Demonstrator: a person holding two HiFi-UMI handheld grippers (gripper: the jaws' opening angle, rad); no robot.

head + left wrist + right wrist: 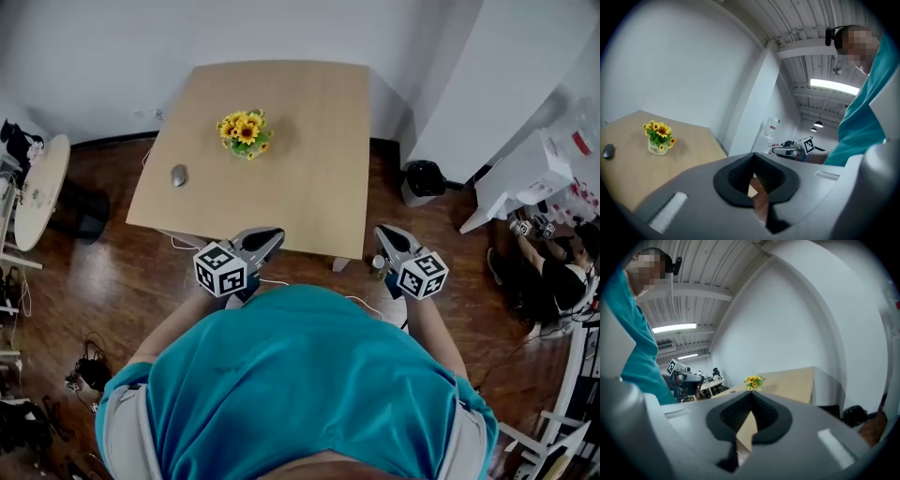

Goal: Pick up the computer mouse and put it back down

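Observation:
A grey computer mouse (pixel 179 175) lies near the left edge of the light wooden table (pixel 309 187); it also shows small at the far left of the left gripper view (pixel 608 151). My left gripper (pixel 269 234) and right gripper (pixel 386 232) hover side by side off the table's near edge, well short of the mouse. Both point toward the table. The left gripper's (pixel 753 155) jaws meet at their tips with nothing between them. The right gripper (pixel 750 394) is likewise shut and empty. The mouse is not visible in the right gripper view.
A small pot of sunflowers (pixel 246 133) stands mid-table, right of the mouse. A black bin (pixel 424 178) sits by the table's far right corner. A round white side table (pixel 39 187) is at left. A person (pixel 553 272) sits on the floor beside white furniture (pixel 525 178).

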